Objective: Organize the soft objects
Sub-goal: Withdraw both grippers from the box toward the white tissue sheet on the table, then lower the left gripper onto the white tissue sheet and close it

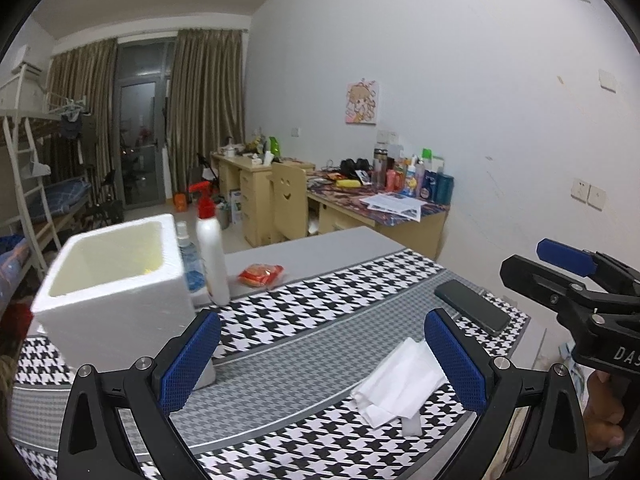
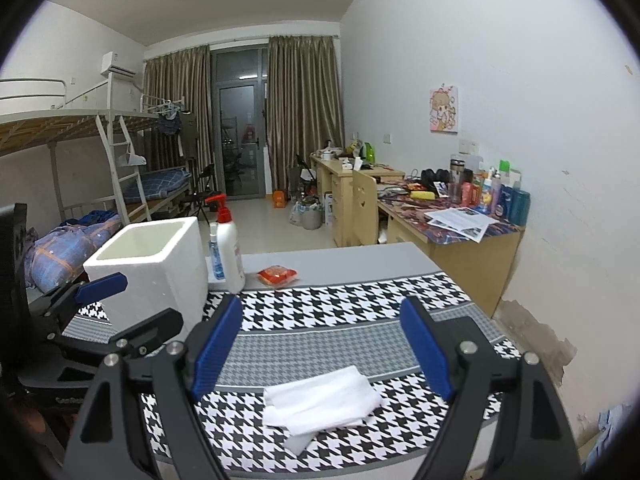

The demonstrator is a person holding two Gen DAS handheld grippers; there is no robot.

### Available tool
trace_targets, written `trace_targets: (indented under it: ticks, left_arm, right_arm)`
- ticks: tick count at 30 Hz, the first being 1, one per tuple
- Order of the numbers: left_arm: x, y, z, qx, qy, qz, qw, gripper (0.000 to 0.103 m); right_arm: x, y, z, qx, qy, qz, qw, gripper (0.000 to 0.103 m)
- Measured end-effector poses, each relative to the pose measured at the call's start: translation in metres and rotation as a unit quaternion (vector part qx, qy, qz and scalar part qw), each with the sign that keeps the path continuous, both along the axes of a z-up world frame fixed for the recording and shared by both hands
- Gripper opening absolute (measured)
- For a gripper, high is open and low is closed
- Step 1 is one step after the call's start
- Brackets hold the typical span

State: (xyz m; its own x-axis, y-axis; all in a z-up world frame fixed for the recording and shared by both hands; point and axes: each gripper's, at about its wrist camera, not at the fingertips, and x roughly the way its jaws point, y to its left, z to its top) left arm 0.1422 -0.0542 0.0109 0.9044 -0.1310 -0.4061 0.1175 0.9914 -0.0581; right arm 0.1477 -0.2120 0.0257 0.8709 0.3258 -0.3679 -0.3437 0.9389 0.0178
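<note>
tissue point(image 2: 320, 400) flat on desk point(image 2: 360, 340), between your wide-open, empty right claw point(image 2: 320, 344); pads may snag cloth point(image 2: 340, 296) beneath, dragging it.

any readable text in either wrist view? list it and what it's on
"DAS", cut off by the frame edge: on the right gripper body, left wrist view.
Faint embossed lettering on the left gripper body, right wrist view: too dim to read.
Desk bottles, printed papers, orange packet: too small or blurred.
</note>
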Motion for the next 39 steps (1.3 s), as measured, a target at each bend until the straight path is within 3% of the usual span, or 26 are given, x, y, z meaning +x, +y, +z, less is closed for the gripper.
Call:
trace_targets:
  ticks: [11, 26, 35, 39]
  left_arm:
    - [0.016, -0.017, -0.021, 0.002, 0.024, -0.023, 0.9994, 0.102]
    - [0.052, -0.043, -0.063, 0.03, 0.089, -0.048, 0.9945, 0.102]
    - [0.066, -0.049, -0.08, 0.033, 0.115, -0.06, 0.991, 0.099]
    - [0.072, -0.053, -0.088, 0.037, 0.128, -0.072, 0.9886, 0.093]
  right_arm:
    - [0.002, -0.018, -0.017, 0.005, 0.011, -0.017, 1.0, 0.085]
    - [0.01, -0.035, -0.039, 0.007, 0.035, -0.033, 0.999, 0.084]
    - [0.018, -0.038, -0.054, 0.004, 0.054, -0.035, 0.998, 0.084]
    - [0.021, -0.043, -0.06, 0.006, 0.06, -0.038, 0.997, 0.085]
